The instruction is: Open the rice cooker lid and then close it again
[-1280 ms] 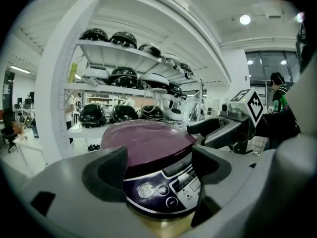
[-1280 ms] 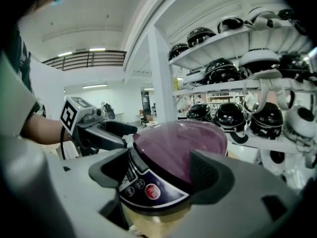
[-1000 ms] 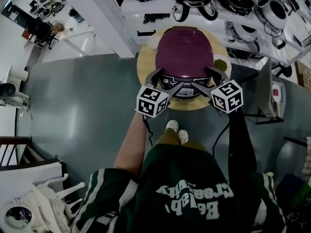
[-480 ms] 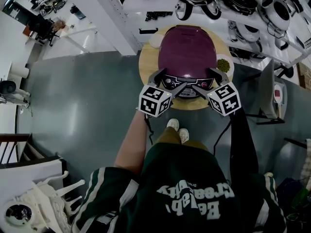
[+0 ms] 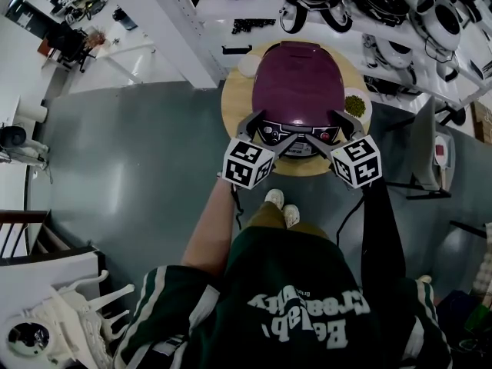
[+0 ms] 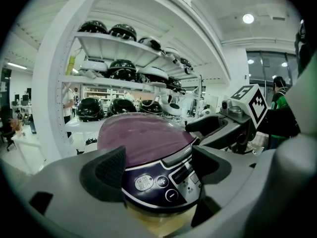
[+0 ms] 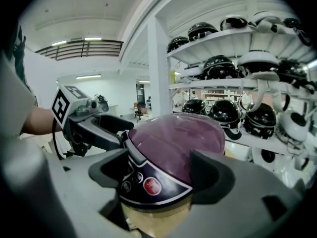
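Observation:
The rice cooker (image 5: 298,91) has a closed purple lid and a dark control panel (image 5: 296,135) at its front; it stands on a round wooden table (image 5: 234,102). My left gripper (image 5: 269,127) hovers open at the panel's left front corner, its jaws wide apart with the panel's buttons (image 6: 157,181) showing between them. My right gripper (image 5: 326,126) is open at the right front corner, a red button (image 7: 151,186) visible between its jaws. The two grippers point inward toward each other; whether either touches the cooker I cannot tell.
White shelves (image 5: 323,6) behind the table hold several black and white rice cookers. A small white dish (image 5: 244,66) sits at the table's back left, a dish of green grains (image 5: 354,103) at its right. Grey floor lies left. An ironing board (image 5: 427,141) stands right.
Both grippers have shifted slightly; the view has drifted a little. The lid stays closed.

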### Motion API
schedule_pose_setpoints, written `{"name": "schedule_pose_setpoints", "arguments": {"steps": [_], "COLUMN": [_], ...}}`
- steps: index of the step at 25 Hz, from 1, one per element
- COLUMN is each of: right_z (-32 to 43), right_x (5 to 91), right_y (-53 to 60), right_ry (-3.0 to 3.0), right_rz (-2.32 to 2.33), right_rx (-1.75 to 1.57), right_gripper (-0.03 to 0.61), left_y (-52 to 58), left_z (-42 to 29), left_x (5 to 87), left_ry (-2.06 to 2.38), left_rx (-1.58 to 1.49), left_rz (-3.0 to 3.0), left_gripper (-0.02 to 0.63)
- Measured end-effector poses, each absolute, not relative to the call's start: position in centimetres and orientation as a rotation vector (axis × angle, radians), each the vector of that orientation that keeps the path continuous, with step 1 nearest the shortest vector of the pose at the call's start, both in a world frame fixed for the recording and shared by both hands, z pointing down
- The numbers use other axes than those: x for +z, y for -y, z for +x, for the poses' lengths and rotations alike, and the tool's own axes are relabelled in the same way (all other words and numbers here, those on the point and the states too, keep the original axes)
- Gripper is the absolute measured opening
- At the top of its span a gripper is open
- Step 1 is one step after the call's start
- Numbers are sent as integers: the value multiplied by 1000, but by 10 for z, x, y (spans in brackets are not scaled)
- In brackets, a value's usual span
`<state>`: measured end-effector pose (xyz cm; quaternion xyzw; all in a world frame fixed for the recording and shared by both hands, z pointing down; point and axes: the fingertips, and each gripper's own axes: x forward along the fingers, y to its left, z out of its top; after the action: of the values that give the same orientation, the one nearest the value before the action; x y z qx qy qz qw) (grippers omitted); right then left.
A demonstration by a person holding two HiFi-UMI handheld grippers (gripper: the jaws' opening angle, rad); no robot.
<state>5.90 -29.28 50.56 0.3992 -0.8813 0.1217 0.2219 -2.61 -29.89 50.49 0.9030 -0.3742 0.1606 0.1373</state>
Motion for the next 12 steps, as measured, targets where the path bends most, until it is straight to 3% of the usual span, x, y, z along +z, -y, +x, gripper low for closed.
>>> {"name": "schedule_pose_setpoints", "arguments": {"steps": [12], "right_z": [60], "right_x": [505], "right_y": [293], "right_ry": [2443], "right_rz": [1125], "right_rx": [293], "right_gripper": [373], "left_y": [303], "left_z": [-32], "left_x": [500], "left_ry": [1197], "left_rx": [451], "left_rz": [2630], "left_gripper": [403]}}
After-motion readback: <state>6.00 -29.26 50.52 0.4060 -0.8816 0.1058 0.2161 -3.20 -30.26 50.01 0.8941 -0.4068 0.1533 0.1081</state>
